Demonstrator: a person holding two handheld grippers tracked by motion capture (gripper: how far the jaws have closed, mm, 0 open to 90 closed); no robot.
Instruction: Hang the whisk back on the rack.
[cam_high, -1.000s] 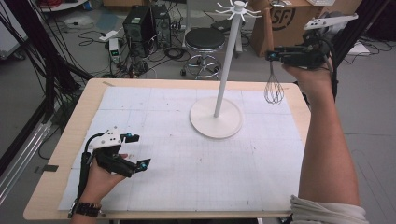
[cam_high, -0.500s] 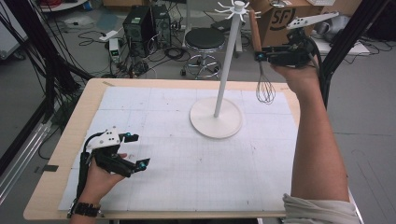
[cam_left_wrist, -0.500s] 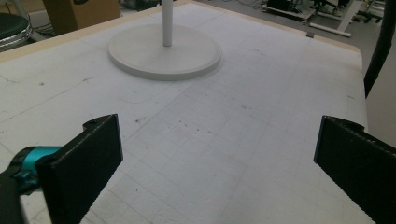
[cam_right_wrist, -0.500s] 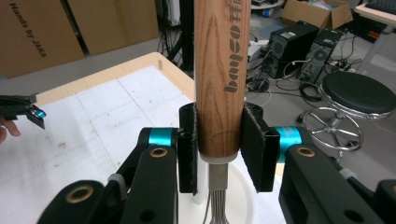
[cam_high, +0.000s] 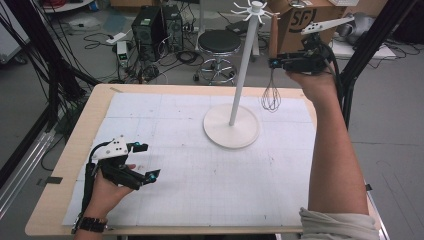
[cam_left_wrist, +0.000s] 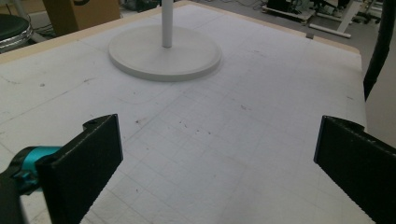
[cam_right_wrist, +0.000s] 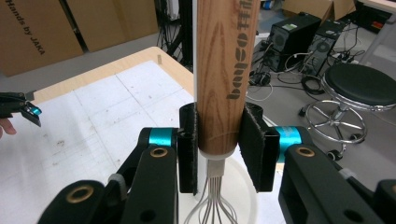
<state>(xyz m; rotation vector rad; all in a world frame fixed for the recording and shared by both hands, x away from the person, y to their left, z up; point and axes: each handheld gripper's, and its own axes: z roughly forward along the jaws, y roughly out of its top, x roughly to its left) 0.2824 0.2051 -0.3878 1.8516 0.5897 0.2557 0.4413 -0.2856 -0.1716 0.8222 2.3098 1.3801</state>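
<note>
The whisk (cam_high: 271, 75) hangs upright in the air above the far right part of the table (cam_high: 60, 200), its wooden handle up and its wire loops down, just beside the white pole of the rack (cam_high: 239, 80) and below the hooks at the pole's top. The right gripper (cam_high: 274, 62) is clamped on the lower end of the handle, close to where the wires begin; in the right gripper view the two black jaws press against both sides of the wooden handle (cam_right_wrist: 224, 70), with the wires (cam_right_wrist: 212, 200) fanning out beneath them. The rack's round base (cam_high: 231, 126) stands on the white gridded mat (cam_high: 200, 190) toward the table's far edge, right of centre. The left gripper (cam_high: 142, 162) rests near the table's near left corner, held low over the mat, its jaws spread wide apart with nothing between them, as the left gripper view shows.
</note>
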